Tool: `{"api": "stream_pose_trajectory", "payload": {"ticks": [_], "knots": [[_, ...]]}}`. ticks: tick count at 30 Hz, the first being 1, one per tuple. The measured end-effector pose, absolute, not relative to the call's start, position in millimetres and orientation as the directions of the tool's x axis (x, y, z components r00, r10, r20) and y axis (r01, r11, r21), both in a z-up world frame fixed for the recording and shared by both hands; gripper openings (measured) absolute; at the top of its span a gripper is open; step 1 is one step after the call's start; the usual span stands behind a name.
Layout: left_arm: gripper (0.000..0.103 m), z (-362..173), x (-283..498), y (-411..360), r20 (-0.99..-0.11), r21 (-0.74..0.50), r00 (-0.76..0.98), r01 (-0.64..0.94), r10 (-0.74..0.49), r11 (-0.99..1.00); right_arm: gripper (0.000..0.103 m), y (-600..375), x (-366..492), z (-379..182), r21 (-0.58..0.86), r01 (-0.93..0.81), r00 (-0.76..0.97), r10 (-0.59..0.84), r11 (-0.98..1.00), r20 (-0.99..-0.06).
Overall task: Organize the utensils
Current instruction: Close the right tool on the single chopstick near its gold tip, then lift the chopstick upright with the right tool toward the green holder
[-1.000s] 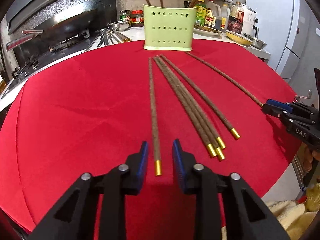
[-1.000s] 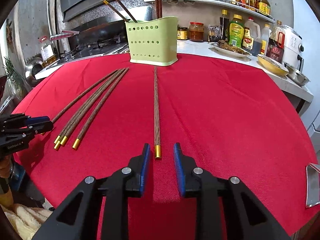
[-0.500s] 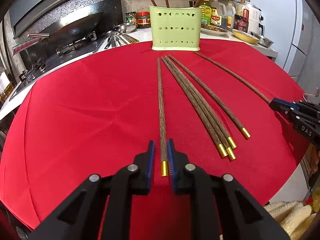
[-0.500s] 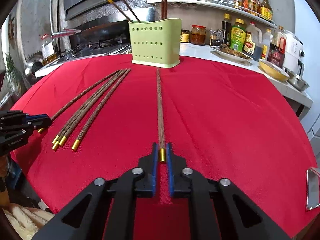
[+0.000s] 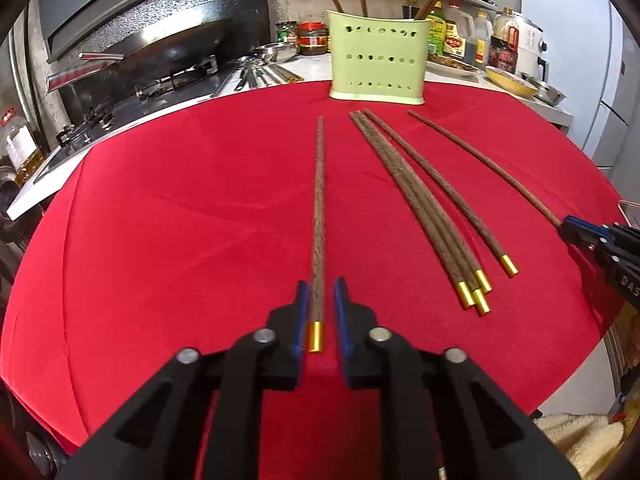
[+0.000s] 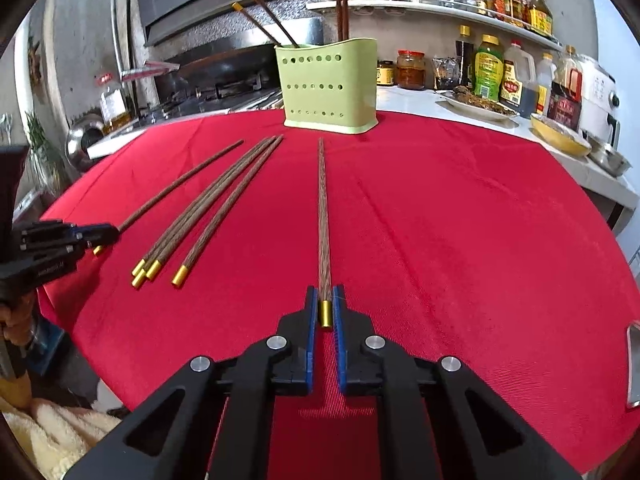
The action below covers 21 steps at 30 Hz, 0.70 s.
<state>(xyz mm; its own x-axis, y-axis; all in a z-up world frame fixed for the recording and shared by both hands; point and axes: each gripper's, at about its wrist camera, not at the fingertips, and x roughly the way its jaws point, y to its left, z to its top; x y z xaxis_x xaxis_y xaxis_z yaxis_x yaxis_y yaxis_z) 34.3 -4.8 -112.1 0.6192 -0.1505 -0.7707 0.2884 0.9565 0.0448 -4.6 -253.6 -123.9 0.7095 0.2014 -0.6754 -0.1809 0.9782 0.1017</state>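
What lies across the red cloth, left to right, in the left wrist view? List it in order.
lone chopstick → bunch of four chopsticks → far-right chopstick → right gripper, at that chopstick's end.

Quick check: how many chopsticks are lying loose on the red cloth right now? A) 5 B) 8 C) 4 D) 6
D: six lie on the red cloth. There is a lone chopstick nearest the left camera, a group of four with gold caps side by side, and an outer chopstick on the far side.
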Motion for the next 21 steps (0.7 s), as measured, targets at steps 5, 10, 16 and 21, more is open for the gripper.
{"api": "stream_pose_trajectory", "payload": {"ticks": [5,10,16,21], "knots": [[0.027,-114,34,-9,-0.764,0.052,0.626,0.298,-0.155,0.953,0.013,-243,-6,-125,0.037,-0.178,0.731,0.157,0.983,-0.664],[0.007,-111,38,4,-0.758,0.021,0.633,0.264,-0.157,0.964,0.007,-244,-7,-123,0.048,-0.173,0.723,0.160,0.984,-0.672],[0.007,-90,30,9,-0.705,0.008,0.686,0.261,-0.180,0.965,0.007,-243,-17,-104,0.045,-0.178,0.749,0.165,0.983,-0.642],[0.007,-53,19,16,-0.619,0.000,0.757,0.268,-0.210,0.964,0.007,-247,-25,-71,0.061,-0.182,0.788,0.183,0.981,-0.587]]}}
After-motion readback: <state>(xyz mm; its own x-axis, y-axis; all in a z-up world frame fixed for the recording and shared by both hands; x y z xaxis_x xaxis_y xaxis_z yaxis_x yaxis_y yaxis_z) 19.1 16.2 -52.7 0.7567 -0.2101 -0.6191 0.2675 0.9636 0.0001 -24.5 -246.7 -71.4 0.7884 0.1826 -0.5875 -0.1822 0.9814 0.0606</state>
